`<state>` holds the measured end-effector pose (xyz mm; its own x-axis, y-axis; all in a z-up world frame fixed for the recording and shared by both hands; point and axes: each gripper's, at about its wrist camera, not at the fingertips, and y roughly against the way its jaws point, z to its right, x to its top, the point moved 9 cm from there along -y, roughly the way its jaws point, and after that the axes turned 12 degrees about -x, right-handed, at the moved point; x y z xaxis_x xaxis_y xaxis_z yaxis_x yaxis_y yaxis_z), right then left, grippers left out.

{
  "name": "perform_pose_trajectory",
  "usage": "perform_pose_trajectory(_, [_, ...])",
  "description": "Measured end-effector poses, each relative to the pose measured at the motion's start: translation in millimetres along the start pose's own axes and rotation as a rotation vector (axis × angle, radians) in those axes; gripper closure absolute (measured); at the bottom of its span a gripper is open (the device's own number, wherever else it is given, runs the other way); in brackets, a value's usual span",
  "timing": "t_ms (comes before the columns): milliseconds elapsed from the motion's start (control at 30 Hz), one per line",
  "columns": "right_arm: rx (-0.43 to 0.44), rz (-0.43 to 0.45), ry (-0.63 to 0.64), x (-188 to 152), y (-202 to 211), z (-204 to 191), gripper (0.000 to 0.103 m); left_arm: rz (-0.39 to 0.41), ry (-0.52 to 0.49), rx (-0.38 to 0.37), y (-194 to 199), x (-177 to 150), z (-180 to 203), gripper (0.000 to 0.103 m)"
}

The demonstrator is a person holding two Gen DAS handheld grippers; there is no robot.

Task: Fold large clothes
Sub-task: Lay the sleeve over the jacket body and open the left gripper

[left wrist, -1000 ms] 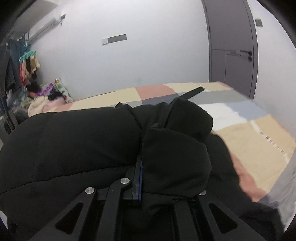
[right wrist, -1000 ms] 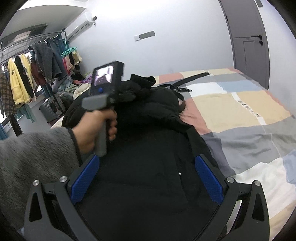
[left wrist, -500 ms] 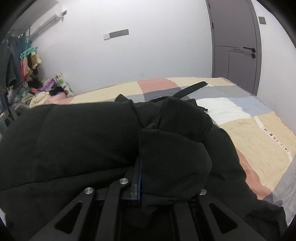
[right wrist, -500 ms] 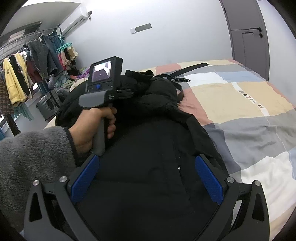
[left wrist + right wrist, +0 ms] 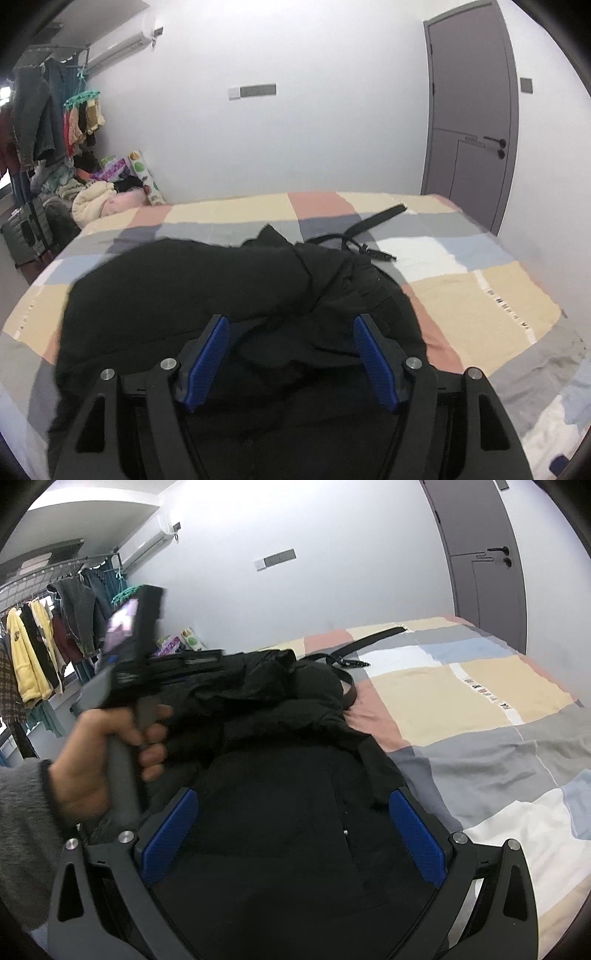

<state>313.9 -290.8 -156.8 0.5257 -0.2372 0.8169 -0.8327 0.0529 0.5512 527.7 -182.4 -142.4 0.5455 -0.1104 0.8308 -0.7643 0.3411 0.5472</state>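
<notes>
A large black padded coat (image 5: 207, 280) (image 5: 295, 782) lies spread on a patchwork bedspread (image 5: 480, 295) (image 5: 480, 701), its hood end bunched toward the far side. My left gripper (image 5: 291, 325) hangs above the coat, its jaws opening, with nothing between its blue pads (image 5: 210, 354). In the right wrist view a hand (image 5: 107, 753) holds that left gripper's handle, blurred, over the coat's left part. My right gripper (image 5: 291, 812) stands open above the coat's lower body, its blue pads (image 5: 413, 834) apart and touching nothing.
A black belt (image 5: 369, 229) (image 5: 354, 646) lies on the bedspread beyond the coat. A clothes rack with hanging garments (image 5: 40, 653) and a heap of laundry (image 5: 96, 195) stand at the left. A grey door (image 5: 476, 122) is at the right. White wall lies behind the bed.
My left gripper has let go of the coat fold it was shut on, opened its jaws and risen away from the coat. The right gripper has stayed where it was.
</notes>
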Motion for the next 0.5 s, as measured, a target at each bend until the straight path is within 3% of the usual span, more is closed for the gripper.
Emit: perform_pose_trajectory(500, [0.004, 0.114, 0.053, 13, 48, -14, 0.000, 0.080, 0.027, -0.015, 171, 4, -18, 0.033])
